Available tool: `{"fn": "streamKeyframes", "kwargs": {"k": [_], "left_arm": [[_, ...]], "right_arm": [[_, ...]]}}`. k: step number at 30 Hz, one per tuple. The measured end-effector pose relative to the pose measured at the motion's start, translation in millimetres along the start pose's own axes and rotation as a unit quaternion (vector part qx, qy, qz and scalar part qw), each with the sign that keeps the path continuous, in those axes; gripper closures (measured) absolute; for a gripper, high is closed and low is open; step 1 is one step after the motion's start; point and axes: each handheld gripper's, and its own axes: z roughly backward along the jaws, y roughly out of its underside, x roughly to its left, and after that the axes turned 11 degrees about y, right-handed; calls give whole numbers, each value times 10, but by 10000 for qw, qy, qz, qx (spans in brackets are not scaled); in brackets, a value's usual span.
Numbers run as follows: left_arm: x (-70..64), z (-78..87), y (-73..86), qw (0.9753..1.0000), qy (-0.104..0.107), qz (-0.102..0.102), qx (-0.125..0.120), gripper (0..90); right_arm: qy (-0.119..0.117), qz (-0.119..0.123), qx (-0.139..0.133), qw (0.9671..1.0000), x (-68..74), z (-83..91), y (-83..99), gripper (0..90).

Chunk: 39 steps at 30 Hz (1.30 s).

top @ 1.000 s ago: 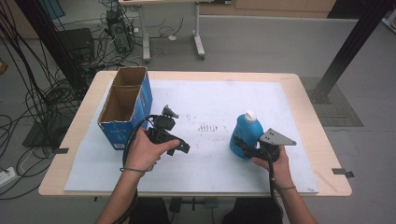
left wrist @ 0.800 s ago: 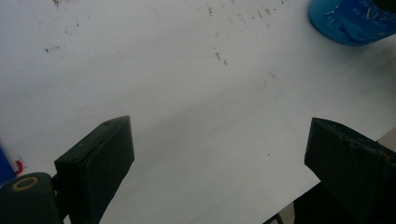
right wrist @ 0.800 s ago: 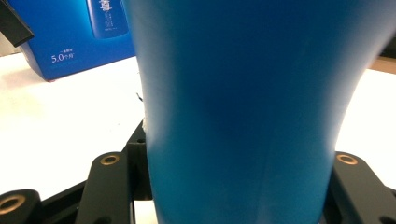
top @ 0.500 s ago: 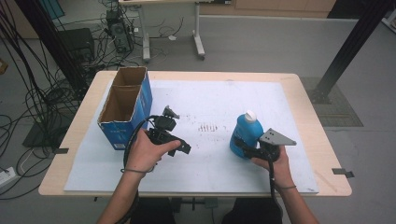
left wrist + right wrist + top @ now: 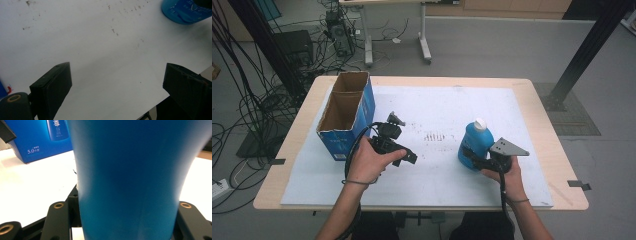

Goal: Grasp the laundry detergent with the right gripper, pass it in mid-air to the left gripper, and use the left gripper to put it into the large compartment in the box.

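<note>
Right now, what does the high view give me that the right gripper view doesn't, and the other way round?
High view alone: the bottle's white cap, the open top of the cardboard box, and the left gripper held open above the white mat. Right gripper view alone: close up, the right gripper with its jaws against the bottle's sides, and white print on the box's blue face. Both: the blue bottle, the box and the mat.

"5.0" on blue box (image 5: 37,142)
</note>
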Motion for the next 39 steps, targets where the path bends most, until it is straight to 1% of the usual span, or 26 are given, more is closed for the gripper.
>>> {"fn": "streamKeyframes", "kwargs": {"k": [18, 22, 26, 31, 36, 37, 39], "left_arm": [[12, -21, 12, 10000, 10, -8, 26, 92], [6, -12, 1, 10000, -9, -55, 59, 92], [3, 0, -9, 10000, 0, -80, 42, 92], [-20, 22, -37, 9998, -8, -168, 51, 92], [-39, 51, -71, 9997, -36, -244, 73, 92], [-51, 68, -91, 9996, -39, -268, 79, 92], [-54, 76, -98, 9995, -44, -291, 78, 92]], "right_arm": [[-1, -11, -59, 10000, -2, -1, 13, 433], [-8, 9, -84, 10000, -2, 1, 17, 435], [-1, 10, -102, 9999, -1, 2, 22, 435], [-3, 25, -112, 9999, 0, 2, 21, 437], [-17, 80, -75, 9999, 5, 0, 6, 439], [-32, 123, -58, 9999, 10, 0, -4, 439], [-36, 117, -39, 9999, 7, -4, -10, 439]]}}
